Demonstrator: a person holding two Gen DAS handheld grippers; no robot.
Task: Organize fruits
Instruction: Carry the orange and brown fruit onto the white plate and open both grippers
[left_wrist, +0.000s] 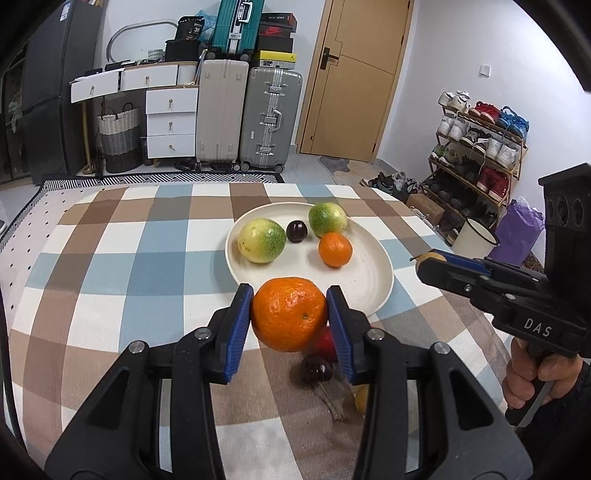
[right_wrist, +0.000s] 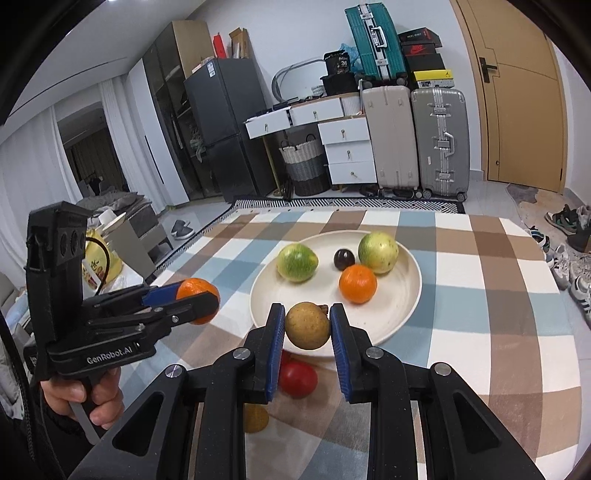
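With the big orange (left_wrist: 289, 314) clamped in my left jaws (left_wrist: 290, 317) and the small brown fruit (right_wrist: 307, 325) pinched in my right jaws (right_wrist: 307, 326), both just short of the plate (left_wrist: 369, 280) ahead, either round fruit could slip free and roll off the tabletop (left_wrist: 110, 258).

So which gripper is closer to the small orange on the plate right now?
Right, narrowly. The right gripper, shut on a brown fruit, hangs over the plate's near rim just short of the small orange; the left gripper, clamping a big orange, sits farther back.

Both grippers (left_wrist: 290, 314) (right_wrist: 307, 325) clamped (apparently raised)
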